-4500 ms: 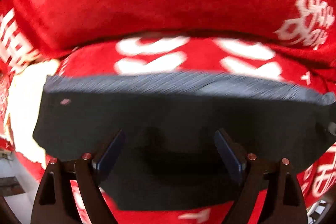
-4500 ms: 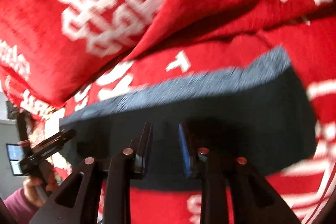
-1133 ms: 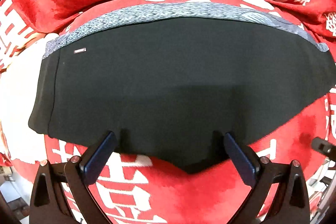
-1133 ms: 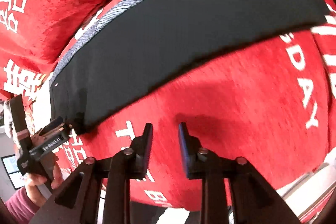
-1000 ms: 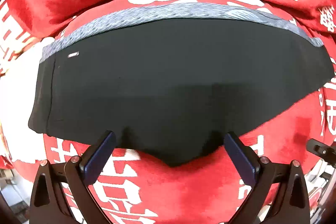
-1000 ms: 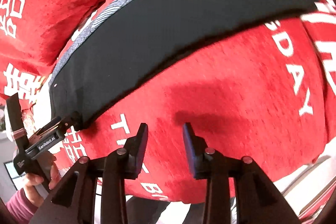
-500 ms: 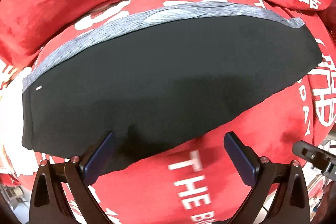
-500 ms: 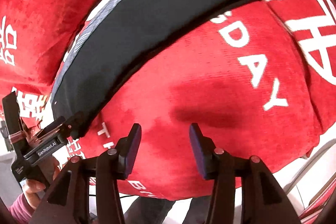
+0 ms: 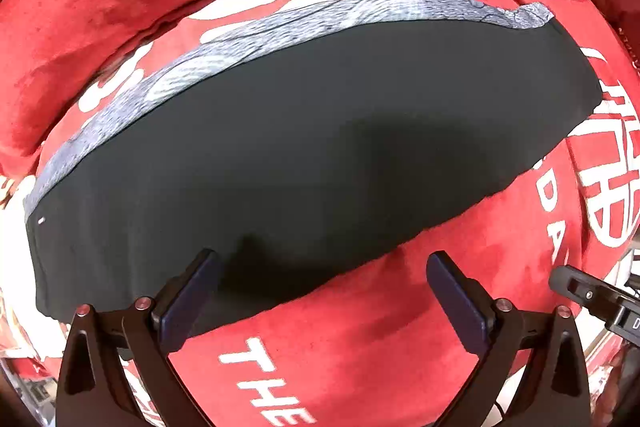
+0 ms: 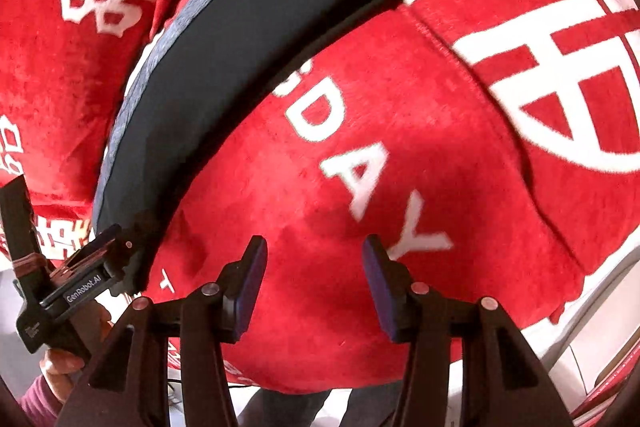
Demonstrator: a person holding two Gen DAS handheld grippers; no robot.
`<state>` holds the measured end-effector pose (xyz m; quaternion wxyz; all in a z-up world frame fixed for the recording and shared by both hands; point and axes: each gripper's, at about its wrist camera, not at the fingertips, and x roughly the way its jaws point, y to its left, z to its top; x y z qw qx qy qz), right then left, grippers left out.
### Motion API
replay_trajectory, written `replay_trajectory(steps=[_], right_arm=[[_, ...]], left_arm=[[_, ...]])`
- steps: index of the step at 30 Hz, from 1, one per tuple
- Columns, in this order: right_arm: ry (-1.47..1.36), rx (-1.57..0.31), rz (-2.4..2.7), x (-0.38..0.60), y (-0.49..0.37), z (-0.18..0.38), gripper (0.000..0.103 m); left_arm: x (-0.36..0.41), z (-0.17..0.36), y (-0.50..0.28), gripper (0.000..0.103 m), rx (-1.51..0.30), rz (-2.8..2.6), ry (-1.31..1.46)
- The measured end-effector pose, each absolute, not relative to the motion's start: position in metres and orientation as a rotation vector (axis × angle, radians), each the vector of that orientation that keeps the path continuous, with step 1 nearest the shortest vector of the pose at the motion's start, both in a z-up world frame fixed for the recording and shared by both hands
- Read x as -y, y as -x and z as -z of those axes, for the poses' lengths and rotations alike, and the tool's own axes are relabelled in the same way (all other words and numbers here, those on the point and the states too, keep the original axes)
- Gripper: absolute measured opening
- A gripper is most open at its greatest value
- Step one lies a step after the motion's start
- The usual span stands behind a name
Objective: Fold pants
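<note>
Black pants [image 9: 304,147], one pair, lie on one red blanket [image 9: 400,327]; two hand-held grippers, left [image 9: 320,291] and right [image 10: 314,279], both spread, empty.

Both grippers have slid sideways off the pants [image 9: 300,155]; the right gripper [image 10: 314,267], empty over the red blanket [image 10: 400,147], has just been opening its jaws wider.

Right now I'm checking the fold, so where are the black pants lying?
The black pants lie flat on the red blanket, filling the middle of the left wrist view; in the right wrist view they stretch along the upper left, above the "DAY" lettering.
</note>
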<state>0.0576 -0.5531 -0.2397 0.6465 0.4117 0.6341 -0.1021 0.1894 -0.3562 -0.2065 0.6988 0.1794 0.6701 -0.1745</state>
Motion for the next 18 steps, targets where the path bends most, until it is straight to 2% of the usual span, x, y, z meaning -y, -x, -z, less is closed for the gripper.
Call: replay_trajectory(steps=[13,15,18], right_arm=[[-0.94,-1.289,0.296,0.646,-0.094,0.237,0.054],[-0.96,-1.24,0.319,0.663,-0.1,0.237,0.052],[-1.01,-1.226,0.353,0.681,-0.109,0.248,0.044]], left_arm=[[0.435,0.21,-0.229,0.103,-1.432,0.354,-0.351],[0.441,0.218,-0.232,0.103,-1.446,0.34,-0.342],[0.445,0.229,-0.231,0.103,-1.468,0.323,-0.337]])
